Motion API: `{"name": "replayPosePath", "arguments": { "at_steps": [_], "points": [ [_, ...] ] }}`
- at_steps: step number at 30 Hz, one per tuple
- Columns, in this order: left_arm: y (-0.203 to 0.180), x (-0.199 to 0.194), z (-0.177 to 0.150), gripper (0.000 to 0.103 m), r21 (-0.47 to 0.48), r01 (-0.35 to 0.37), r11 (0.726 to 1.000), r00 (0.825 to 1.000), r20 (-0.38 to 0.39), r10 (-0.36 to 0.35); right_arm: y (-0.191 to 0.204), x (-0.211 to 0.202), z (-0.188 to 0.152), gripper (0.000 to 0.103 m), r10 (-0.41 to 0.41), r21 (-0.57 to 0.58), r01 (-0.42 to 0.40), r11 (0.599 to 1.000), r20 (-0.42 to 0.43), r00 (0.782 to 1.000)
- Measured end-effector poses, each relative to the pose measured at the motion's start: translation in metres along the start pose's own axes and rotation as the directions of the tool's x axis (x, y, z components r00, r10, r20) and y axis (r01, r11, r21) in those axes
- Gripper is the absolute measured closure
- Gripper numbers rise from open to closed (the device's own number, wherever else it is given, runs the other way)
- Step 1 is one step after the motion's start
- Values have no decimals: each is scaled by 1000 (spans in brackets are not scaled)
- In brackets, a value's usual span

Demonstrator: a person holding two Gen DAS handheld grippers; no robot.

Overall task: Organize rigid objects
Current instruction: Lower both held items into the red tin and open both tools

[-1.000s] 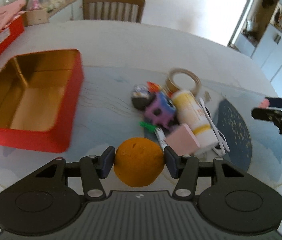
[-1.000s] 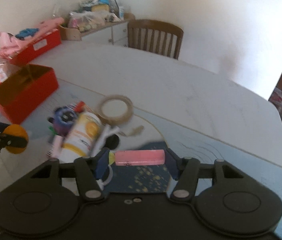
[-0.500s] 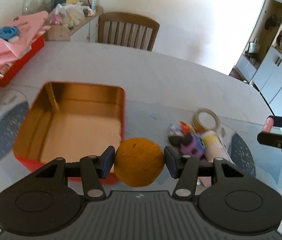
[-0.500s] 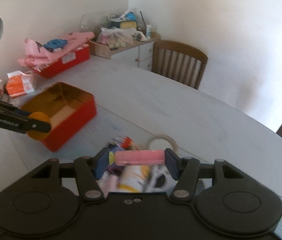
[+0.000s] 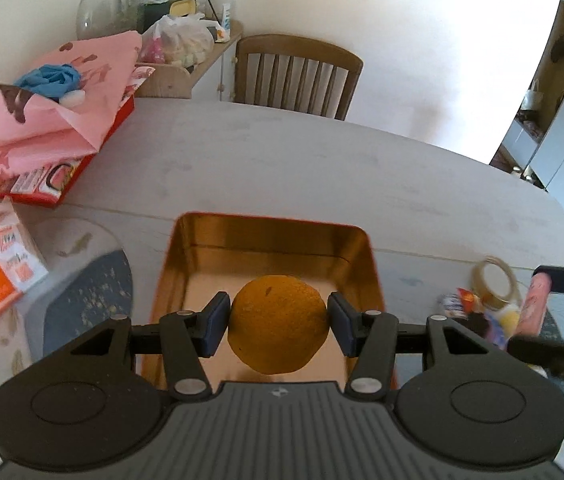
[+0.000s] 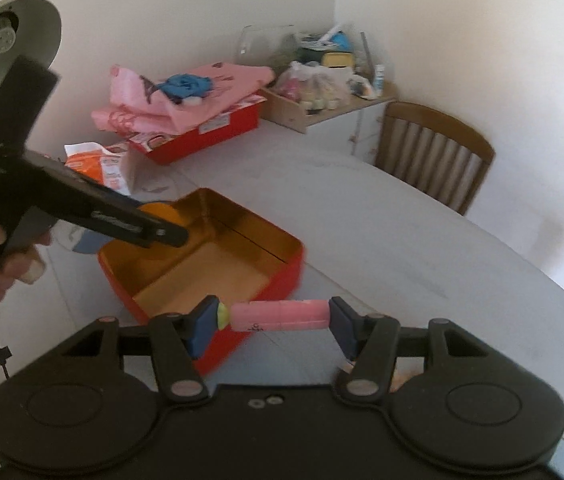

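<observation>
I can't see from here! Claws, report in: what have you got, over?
Left claw shut on orange, above open red tin. Right claw shut on pink block, near the tin's edge. Tin looks empty, nothing blocking.

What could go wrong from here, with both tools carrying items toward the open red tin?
1. The orange is round and pinched only at its sides by the left tool; released above the red tin, it may roll or bounce.
2. The right tool holds the pink eraser end to end, so it could pivot out.
3. Both tools converge on the tin and might collide.
</observation>
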State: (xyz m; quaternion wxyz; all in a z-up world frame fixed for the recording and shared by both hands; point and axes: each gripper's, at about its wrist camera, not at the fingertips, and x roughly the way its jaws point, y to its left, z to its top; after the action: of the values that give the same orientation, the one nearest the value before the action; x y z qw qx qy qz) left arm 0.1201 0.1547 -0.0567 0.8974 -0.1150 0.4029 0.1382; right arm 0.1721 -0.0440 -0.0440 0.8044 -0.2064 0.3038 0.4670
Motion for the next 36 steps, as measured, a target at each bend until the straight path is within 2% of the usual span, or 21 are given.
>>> {"name": "replayPosePath", "arguments": {
  "at_steps": [7,17,29,36],
  "points": [
    [15,35,19,50,59,-8,998,1000,-17,9,30,51,19,45,14,-38,-16,999,-42,999],
    [17,80,27,50,131,-1,991,998,-69,10,51,111,20,45,27,-39,-32,999,-119,993],
    [11,110,25,50,167,29,986,994,-113,-10,60,150,14,45,23,-54,-34,998,-197,980],
    [8,113,27,50,195,29,980,995,-96,-10,59,161,10,45,21,-47,-33,998,-230,973]
  ]
}}
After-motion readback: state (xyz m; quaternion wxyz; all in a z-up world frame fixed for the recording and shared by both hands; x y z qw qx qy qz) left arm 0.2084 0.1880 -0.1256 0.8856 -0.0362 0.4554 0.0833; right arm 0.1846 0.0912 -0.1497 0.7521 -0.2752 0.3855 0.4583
